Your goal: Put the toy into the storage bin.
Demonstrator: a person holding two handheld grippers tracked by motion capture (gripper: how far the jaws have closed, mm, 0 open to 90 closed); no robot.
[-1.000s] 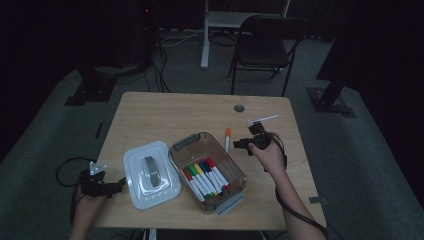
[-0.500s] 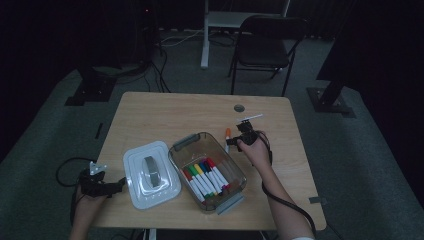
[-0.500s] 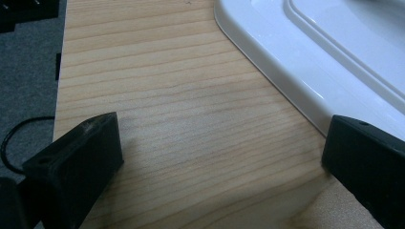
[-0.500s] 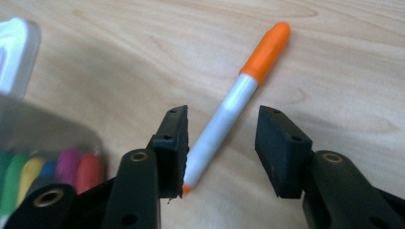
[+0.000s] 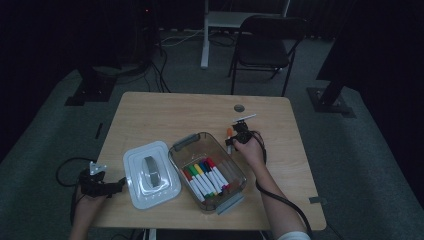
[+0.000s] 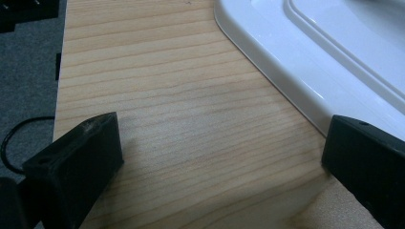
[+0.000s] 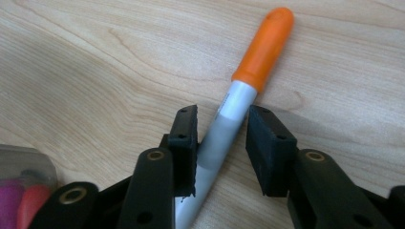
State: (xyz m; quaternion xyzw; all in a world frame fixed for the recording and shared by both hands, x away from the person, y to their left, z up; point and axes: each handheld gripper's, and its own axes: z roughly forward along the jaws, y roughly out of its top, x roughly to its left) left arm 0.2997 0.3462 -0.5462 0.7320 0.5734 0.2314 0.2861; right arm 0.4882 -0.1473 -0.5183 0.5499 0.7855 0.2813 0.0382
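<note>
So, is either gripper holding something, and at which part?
Nothing is gripped yet: the right gripper straddles the orange-capped grey marker's barrel, jaws just closing.

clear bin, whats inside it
The clear bin holds a row of markers lying side by side, with red, green, yellow, blue and pink caps. Anything beneath them is covered.

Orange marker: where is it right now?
The orange marker lies on the table, between the right gripper's jaws, just right of the clear box.

My grippers, as inspected.
Left gripper (image 5: 102, 184): black, grey three-cornered plate, trailing black cable. Right gripper (image 7: 220, 143): black blocky jaws, brass-ringed screw holes, white sleeve.
</note>
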